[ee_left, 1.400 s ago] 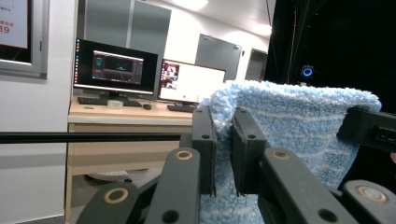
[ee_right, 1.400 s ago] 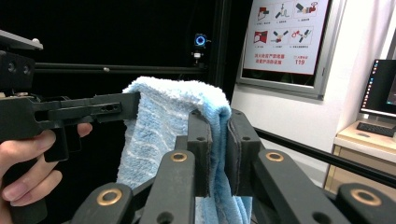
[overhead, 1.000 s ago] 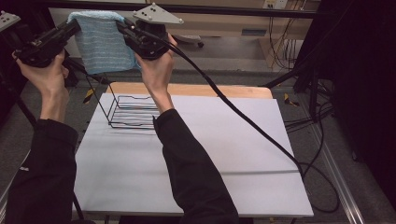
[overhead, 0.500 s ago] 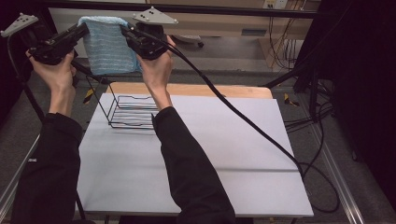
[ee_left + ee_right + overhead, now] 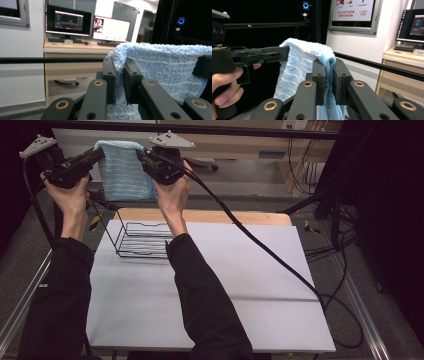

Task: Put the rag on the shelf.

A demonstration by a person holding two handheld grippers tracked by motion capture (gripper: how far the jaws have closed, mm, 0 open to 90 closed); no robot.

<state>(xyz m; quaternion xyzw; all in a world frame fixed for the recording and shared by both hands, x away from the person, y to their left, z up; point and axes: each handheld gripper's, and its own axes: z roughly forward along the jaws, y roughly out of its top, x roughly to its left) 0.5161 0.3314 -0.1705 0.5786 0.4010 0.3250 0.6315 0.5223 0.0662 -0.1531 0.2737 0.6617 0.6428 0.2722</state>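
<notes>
From where I operate, the white table [image 5: 210, 310] lies nearest, bare along its front, with my two dark sleeves reaching forward across it. Farther back on the table, toward its left rear corner, stands a black wire rack [image 5: 142, 240], with nothing that I can see in it. Above and beyond the rack, I hold a light blue towel [image 5: 122, 172] stretched in the air between both tools. The left gripper [image 5: 119, 75] has its jaws pressed together on one top corner of the towel; the right gripper [image 5: 329, 82] pinches the opposite top corner the same way, the cloth hanging down between the pads. Beyond the towel, a desk [image 5: 72, 50] carries two lit monitors [image 5: 67, 21] and keyboards. On the far wall, a framed notice [image 5: 353, 12] bears red print ending in "119".
</notes>
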